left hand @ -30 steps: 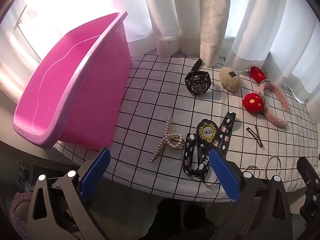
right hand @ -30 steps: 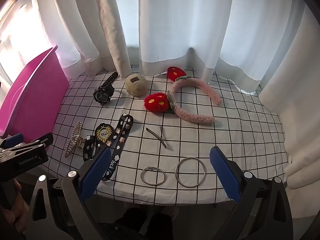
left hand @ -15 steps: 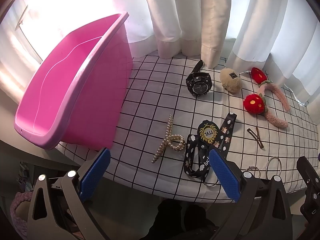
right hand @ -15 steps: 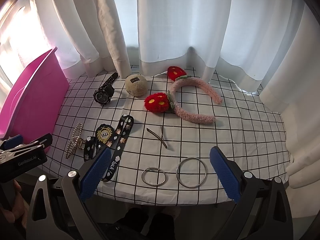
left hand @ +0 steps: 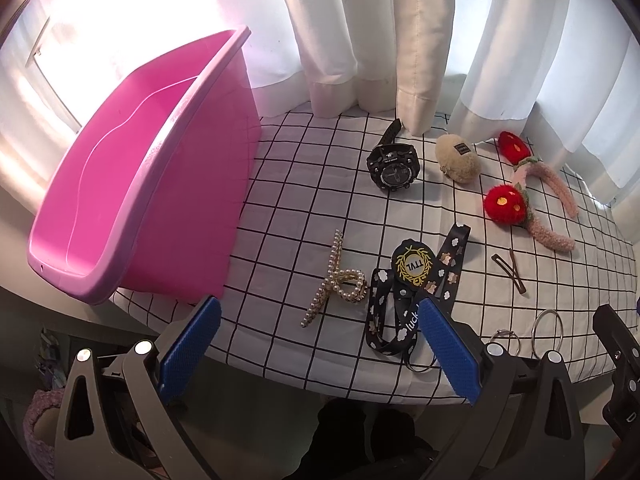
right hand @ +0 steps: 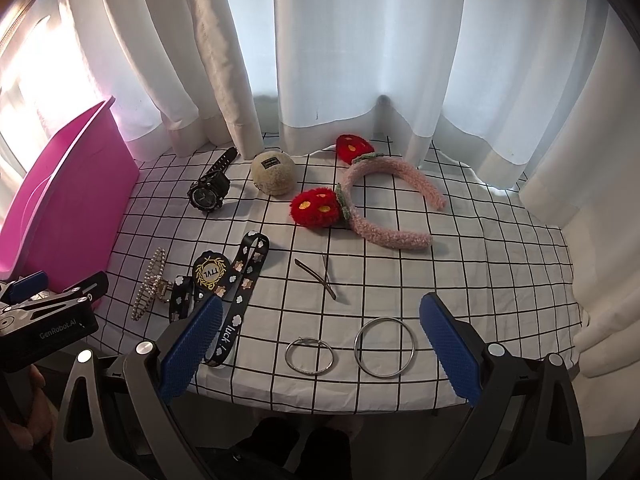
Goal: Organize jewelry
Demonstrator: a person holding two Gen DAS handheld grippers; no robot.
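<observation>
A pink bin (left hand: 132,200) stands at the table's left end, also in the right wrist view (right hand: 68,200). On the checked cloth lie a pearl hair claw (left hand: 338,280), a black lanyard with badge (left hand: 412,284), a black watch (left hand: 394,168), a beige plush clip (left hand: 458,158), a pink headband with red strawberries (right hand: 384,204), thin hairpins (right hand: 320,274) and two metal bangles (right hand: 310,356) (right hand: 385,342). My left gripper (left hand: 316,336) is open and empty at the near edge, before the claw. My right gripper (right hand: 320,336) is open and empty over the bangles.
White curtains (right hand: 360,60) hang along the back of the table and drape onto its right end. The table's near edge (right hand: 320,398) runs just ahead of both grippers. The left gripper's body (right hand: 48,320) shows at the lower left of the right wrist view.
Both grippers have shifted only slightly; the scene has slid a little in the left wrist view. Nothing on the table has moved.
</observation>
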